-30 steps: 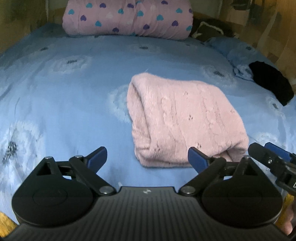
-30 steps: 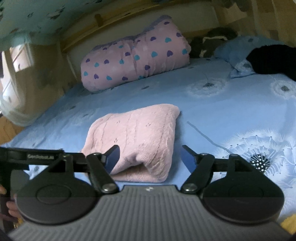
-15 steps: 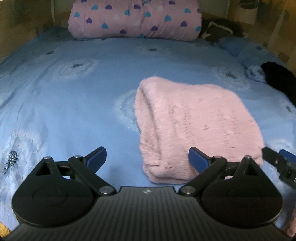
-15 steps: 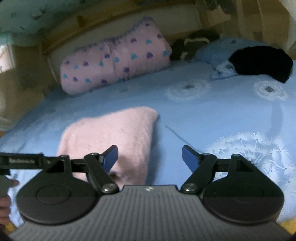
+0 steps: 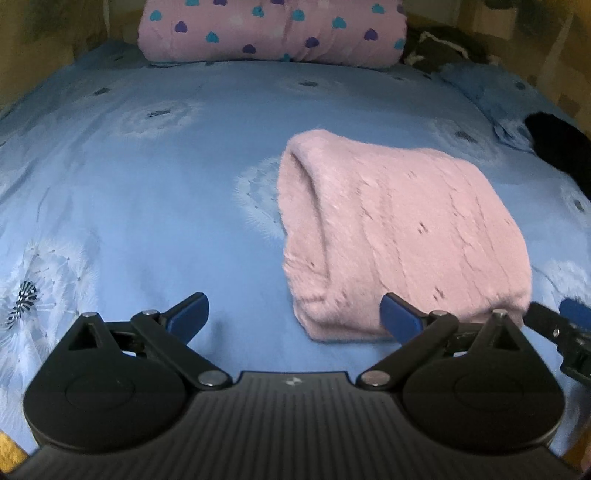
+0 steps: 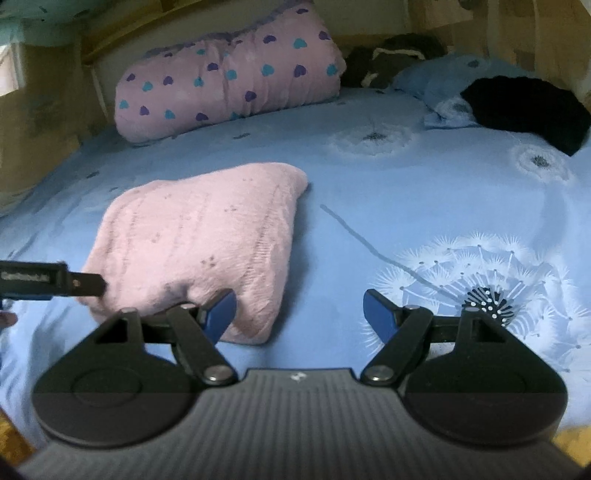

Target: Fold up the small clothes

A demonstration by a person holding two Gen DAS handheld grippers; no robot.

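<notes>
Blue dandelion-print bedsheet (image 5: 155,206) spreads under both tools. Nearest, the left gripper (image 5: 293,314) and right gripper (image 6: 299,308) each hover with jaws spread and nothing between them. Just beyond them lies the folded pink sweater (image 5: 399,236), flat on the sheet. Farther off to the right sits a black garment (image 6: 528,110), and a heart-patterned pink pillow (image 5: 273,29) rests against the headboard
</notes>
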